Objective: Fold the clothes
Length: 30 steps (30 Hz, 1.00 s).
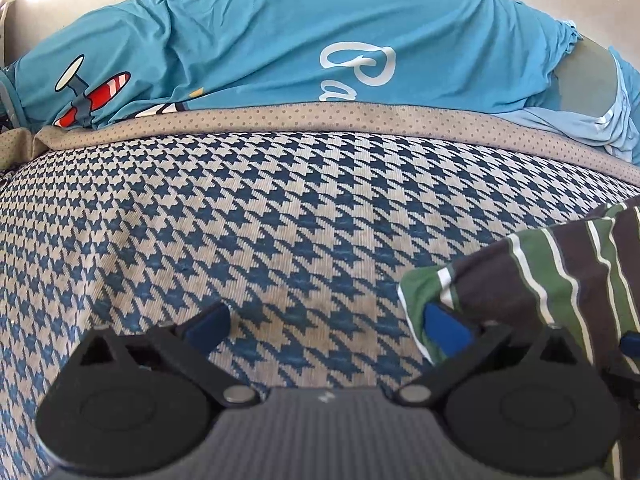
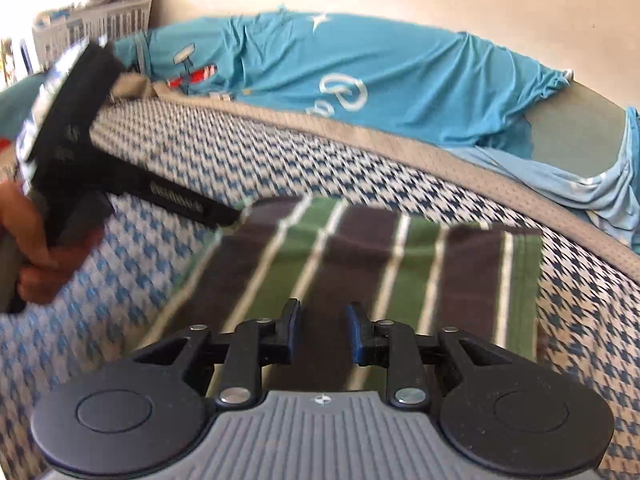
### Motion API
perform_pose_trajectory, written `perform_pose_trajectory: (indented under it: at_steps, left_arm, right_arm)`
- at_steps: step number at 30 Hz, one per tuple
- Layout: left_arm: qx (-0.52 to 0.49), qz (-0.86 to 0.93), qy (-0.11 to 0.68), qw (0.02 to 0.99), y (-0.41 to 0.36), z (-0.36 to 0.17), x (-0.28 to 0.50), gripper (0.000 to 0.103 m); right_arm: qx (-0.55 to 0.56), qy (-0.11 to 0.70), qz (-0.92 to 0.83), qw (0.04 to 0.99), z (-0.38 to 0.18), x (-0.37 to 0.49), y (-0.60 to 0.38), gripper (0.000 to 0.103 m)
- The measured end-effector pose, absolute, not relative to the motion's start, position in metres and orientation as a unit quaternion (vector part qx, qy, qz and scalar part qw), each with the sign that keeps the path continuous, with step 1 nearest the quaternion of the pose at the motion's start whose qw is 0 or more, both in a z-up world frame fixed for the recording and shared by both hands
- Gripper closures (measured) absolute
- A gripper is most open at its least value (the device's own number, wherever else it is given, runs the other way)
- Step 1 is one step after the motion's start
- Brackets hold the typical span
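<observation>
Left gripper (image 1: pixel 326 322) spread wide over houndstooth bedcover (image 1: pixel 240 220), holding nothing; its right finger (image 1: pixel 446 326) touches the striped garment's (image 2: pixel 380 256) near-left corner. Garment folded, flat on cover, stripes running away from the right wrist camera, long axis crosswise. Right gripper (image 2: pixel 323 330) narrowly parted above it, gripping nothing. Blue printed fabric (image 1: pixel 280 48) bunched beyond.

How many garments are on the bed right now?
2: the striped garment lies folded near both grippers; the turquoise shirt is draped at the far edge. Others may be hidden beneath it.
</observation>
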<state>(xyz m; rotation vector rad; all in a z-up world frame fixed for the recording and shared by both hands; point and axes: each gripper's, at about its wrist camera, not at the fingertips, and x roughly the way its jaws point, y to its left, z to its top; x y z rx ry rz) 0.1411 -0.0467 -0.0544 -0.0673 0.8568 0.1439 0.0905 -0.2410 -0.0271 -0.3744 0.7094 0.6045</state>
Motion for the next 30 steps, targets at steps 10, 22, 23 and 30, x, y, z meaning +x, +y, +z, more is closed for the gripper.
perform_pose_trajectory:
  at_steps: [10,22,23,30]
  left_arm:
    - [0.004,0.094,0.404,0.91,-0.063,-0.045,0.139,0.0]
    - [0.002,0.061,0.38,0.923,-0.084,-0.027,0.13,0.0]
    - [0.005,0.058,0.379,0.923,-0.086,-0.027,0.128,0.0]
    - [0.013,0.041,0.386,0.921,-0.091,-0.032,0.125,0.0]
  right_arm:
    - [-0.151,0.348,0.275,0.883,-0.017,0.089,-0.285,0.068]
    - [-0.093,0.294,0.24,0.92,-0.003,0.11,-0.279,0.068]
    - [-0.089,0.292,0.236,0.922,-0.004,0.114,-0.278,0.068]
    - [-0.085,0.295,0.214,0.928,-0.015,0.137,-0.267,0.087]
